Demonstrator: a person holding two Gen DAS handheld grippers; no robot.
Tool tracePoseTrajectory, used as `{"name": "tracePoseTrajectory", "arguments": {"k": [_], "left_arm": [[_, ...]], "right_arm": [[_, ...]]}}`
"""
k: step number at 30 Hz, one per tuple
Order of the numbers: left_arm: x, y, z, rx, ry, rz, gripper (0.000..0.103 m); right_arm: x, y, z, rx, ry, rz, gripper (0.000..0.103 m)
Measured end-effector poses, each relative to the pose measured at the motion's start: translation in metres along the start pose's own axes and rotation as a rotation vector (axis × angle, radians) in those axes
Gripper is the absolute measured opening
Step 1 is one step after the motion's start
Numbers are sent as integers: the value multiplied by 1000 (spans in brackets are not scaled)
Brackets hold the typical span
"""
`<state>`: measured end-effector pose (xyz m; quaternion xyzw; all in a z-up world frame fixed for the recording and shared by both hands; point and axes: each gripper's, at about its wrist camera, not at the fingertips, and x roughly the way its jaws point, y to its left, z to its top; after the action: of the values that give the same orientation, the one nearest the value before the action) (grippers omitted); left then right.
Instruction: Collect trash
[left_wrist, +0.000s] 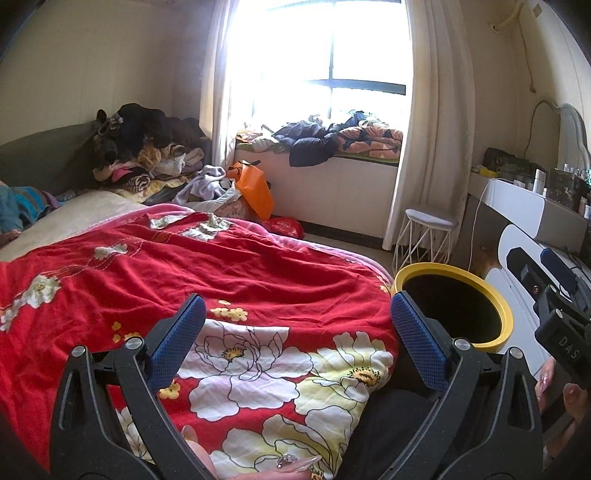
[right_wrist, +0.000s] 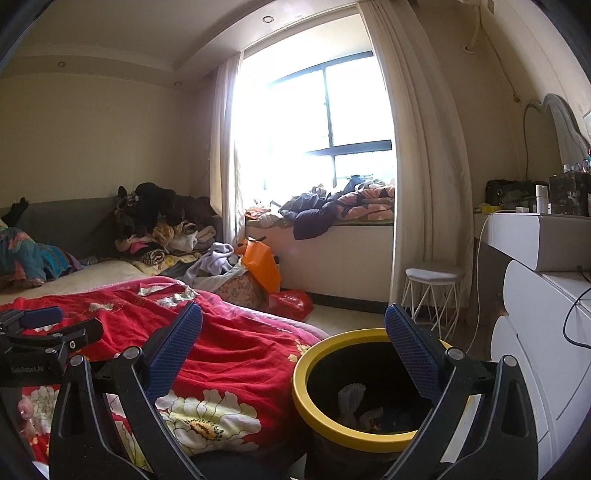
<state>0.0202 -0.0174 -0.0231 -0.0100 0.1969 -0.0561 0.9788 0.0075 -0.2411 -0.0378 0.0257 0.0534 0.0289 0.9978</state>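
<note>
Left wrist view: two empty grippers held over a bed beside a yellow-rimmed bin.

The left gripper (left_wrist: 297, 332) is spread wide and holds nothing, above a red flowered blanket (left_wrist: 184, 280). The right gripper (right_wrist: 293, 345) is also wide open and empty. The bin (right_wrist: 365, 439) stands on the floor at the bed's right edge, just below and nearest the right gripper, with crumpled paper (right_wrist: 351, 398) already inside. Pale scraps (left_wrist: 201, 227) lie farther up the blanket, ahead of the left gripper.

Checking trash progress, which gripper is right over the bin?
The right gripper: its open fingers frame the yellow-rimmed bin just below. The left gripper hangs open over the red quilt, bin beside it.
</note>
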Motion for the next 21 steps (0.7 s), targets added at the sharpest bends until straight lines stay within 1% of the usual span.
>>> {"name": "tracePoseTrajectory", "arguments": {"k": [21], "left_arm": [[0,0,-1,2,-1,-4,92]], "right_arm": [[-3,-5,5,-1,-10,2,97]]}}
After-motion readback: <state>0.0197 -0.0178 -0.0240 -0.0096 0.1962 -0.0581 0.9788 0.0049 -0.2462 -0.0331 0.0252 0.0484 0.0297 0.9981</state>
